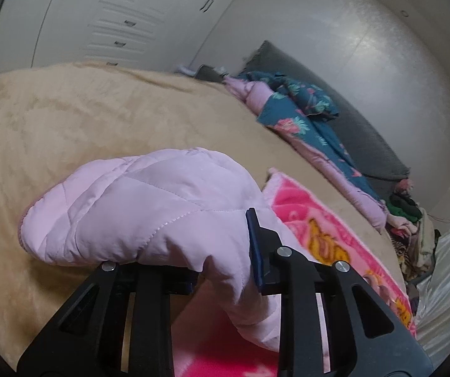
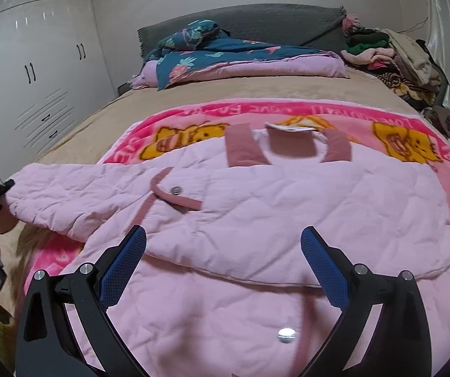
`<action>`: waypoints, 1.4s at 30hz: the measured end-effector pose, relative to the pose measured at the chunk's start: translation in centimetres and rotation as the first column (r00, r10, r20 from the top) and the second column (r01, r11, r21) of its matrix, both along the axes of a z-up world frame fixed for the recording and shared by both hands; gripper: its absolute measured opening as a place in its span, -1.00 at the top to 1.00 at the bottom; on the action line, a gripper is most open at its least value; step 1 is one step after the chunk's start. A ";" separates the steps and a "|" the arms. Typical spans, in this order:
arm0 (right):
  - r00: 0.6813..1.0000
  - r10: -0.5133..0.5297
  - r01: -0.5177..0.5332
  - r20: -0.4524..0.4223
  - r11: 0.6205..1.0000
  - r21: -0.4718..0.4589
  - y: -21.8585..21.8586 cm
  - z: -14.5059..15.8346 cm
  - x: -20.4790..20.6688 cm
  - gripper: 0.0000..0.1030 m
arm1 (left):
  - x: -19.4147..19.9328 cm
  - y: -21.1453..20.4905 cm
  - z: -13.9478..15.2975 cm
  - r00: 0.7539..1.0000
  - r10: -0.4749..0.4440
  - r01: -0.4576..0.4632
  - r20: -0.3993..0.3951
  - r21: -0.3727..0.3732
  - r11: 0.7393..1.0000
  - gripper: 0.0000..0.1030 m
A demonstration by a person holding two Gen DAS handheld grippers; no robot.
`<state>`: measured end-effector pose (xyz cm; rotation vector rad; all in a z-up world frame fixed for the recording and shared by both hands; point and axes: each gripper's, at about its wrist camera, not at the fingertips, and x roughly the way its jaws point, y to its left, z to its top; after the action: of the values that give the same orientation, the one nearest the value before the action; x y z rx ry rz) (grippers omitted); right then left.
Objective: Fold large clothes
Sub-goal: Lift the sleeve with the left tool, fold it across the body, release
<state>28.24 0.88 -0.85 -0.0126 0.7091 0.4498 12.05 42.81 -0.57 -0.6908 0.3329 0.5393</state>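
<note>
One beige bed [image 2: 105,110] — pink blanket [image 2: 438,169] under jacket [image 2: 256,207], white wardrobe [image 2: 36,72] beside.

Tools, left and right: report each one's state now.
Left tool: shut on the pale pink quilted jacket sleeve.
Right tool: open, holding nothing, above the jacket's body.

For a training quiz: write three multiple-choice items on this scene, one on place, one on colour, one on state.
1. The pink jacket lies on:
A. a cartoon blanket
B. a chair
C. the floor

2. The jacket's collar trim is:
A. green
B. dusty rose
C. black

3. The right tongs are:
A. shut on a sock
B. shut on the blanket
C. open

Key:
1 A, the blanket's pink border shows around the jacket.
2 B, ribbed rose bands flank the neck.
3 C, blue pads stand wide apart over the jacket; the left tongs pinch its sleeve.
</note>
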 end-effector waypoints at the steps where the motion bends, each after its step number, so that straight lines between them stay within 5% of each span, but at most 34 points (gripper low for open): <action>1: 1.000 -0.003 0.003 0.003 1.000 0.004 -0.6 0.2 -0.1 -0.91 | 0.0 -0.4 0.4 1.000 -0.005 0.005 0.006 0.006 1.000 0.66; 27: 0.998 -0.046 0.043 0.035 0.995 0.093 -10.2 2.7 -3.4 -0.91 | 4.1 -15.2 10.6 0.986 -0.149 0.164 -0.081 0.243 0.956 0.66; 42: 0.990 -0.139 0.134 0.021 0.977 0.163 -17.4 2.9 -2.9 -0.91 | 10.7 -28.4 11.8 0.933 -0.331 0.359 -0.140 0.347 0.866 0.66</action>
<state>25.34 -16.55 2.02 0.1799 0.6354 0.3728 22.77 14.44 11.20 -0.2348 0.4039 0.2715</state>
